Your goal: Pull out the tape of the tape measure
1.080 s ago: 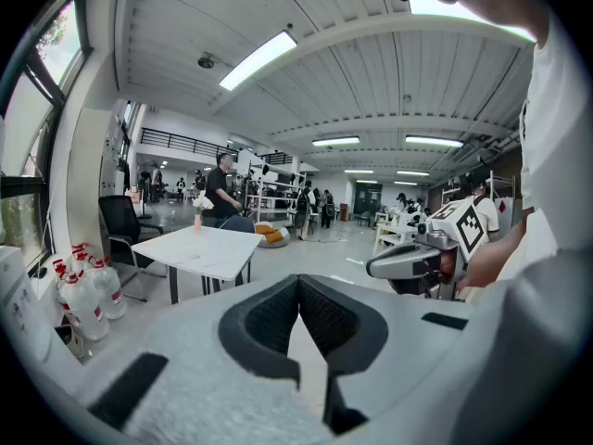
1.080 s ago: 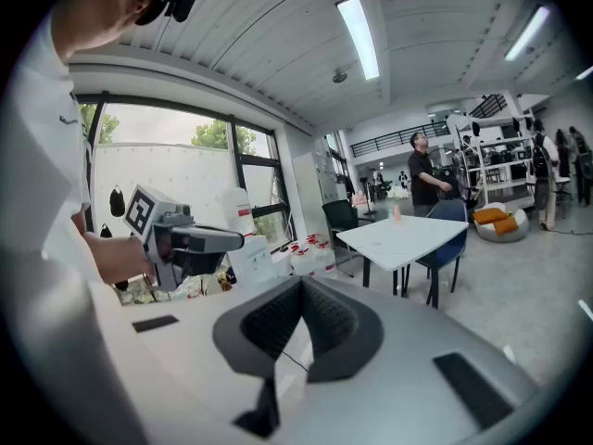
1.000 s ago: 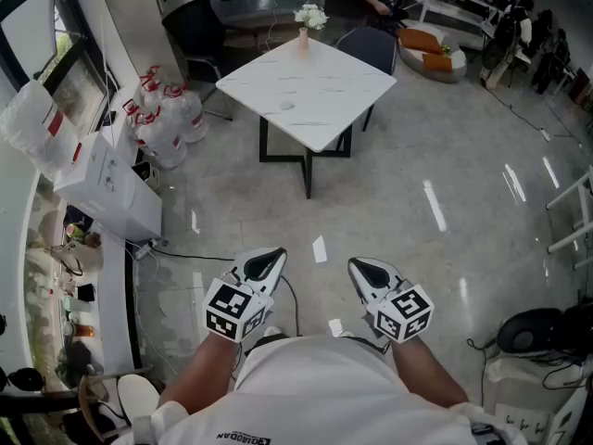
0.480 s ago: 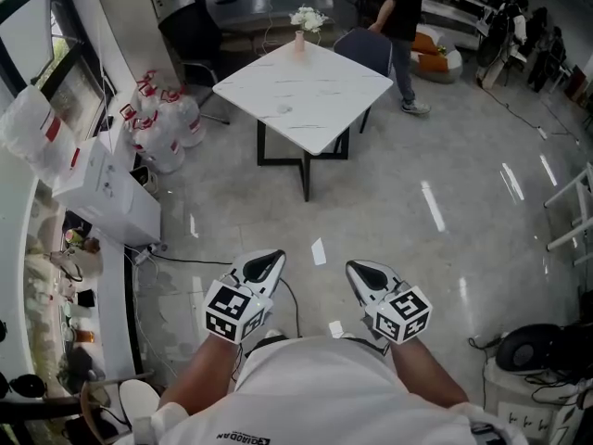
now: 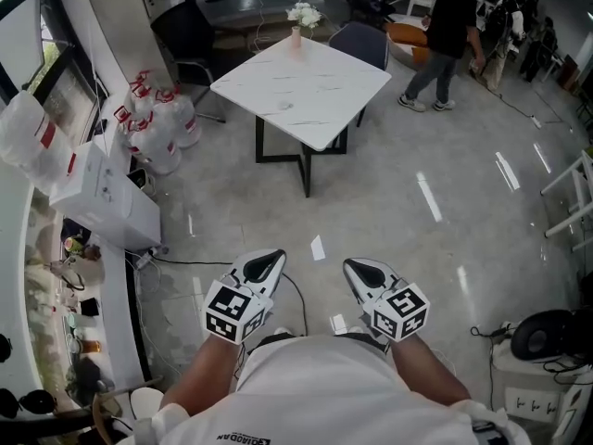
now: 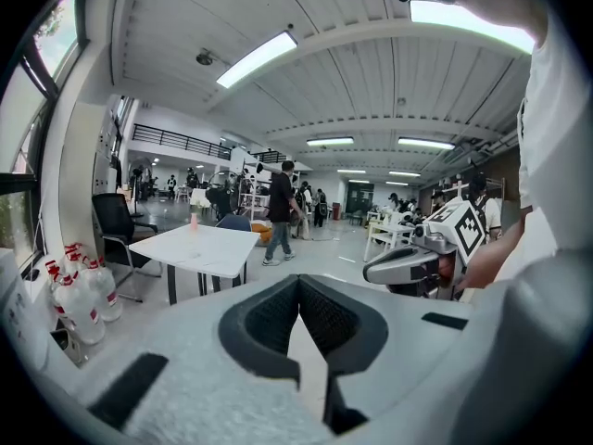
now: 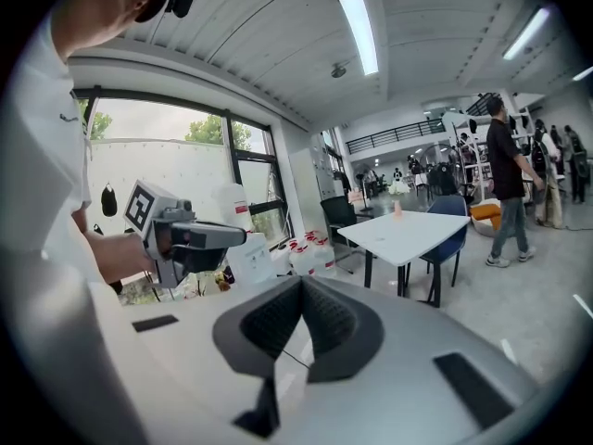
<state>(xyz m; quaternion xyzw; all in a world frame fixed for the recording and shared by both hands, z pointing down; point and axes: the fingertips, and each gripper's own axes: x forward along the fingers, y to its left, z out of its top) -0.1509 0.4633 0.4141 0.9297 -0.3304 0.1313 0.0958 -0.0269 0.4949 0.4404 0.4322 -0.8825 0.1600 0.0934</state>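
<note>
**Head view finds no tape measure; both grippers shut and empty**

Across the grey polished floor (image 5: 445, 221), the white square marble-look table (image 5: 301, 86) stands well apart from the wearer, at twelve o'clock. A person in dark clothes (image 5: 447, 37) walks near it at one o'clock and could cross the wearer's path. Clear plastic water bottles (image 5: 156, 126) crowd the ten o'clock side. A thin black cable (image 5: 190, 260) runs over the floor at nine o'clock of the left gripper (image 5: 269, 260), just ahead of the feet, and could trip the wearer.

The left gripper's jaws are pressed together on nothing, and so are the right gripper's (image 5: 358, 267). Either pair would likely knock a small case away if it arrived this way.

The tape measure shows in no view. A pale speck (image 5: 285, 107) on the tabletop is too small to identify, so the worst error would be heading for the wrong thing.
</note>
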